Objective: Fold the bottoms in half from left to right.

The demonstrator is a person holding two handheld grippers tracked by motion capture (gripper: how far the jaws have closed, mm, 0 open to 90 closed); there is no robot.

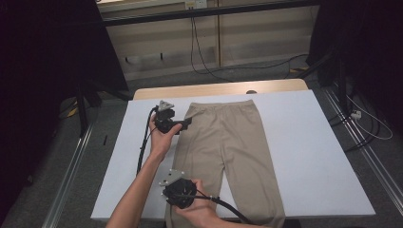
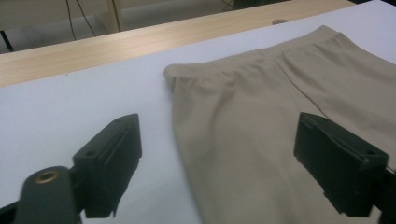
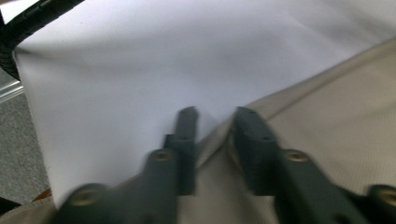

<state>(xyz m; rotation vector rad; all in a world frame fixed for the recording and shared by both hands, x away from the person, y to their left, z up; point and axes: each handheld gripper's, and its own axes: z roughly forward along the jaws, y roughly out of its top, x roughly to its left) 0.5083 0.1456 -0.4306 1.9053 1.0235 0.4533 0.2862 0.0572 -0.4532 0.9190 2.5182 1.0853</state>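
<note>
High view shows the beige trousers (image 1: 228,142) flat at frame centre, unfolded; the left gripper (image 1: 186,123) gapes wide at their upper-left edge, while the right gripper (image 3: 212,135), lower left, seemingly pinches the leg's edge, folding barely begun.

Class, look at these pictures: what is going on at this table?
A person works on beige trousers spread flat on a white table, with a gripper in each hand. The left gripper hovers open over the trousers' edge near the waistband. The right gripper is down at a leg's edge, its jaws narrow with fabric between them.
</note>
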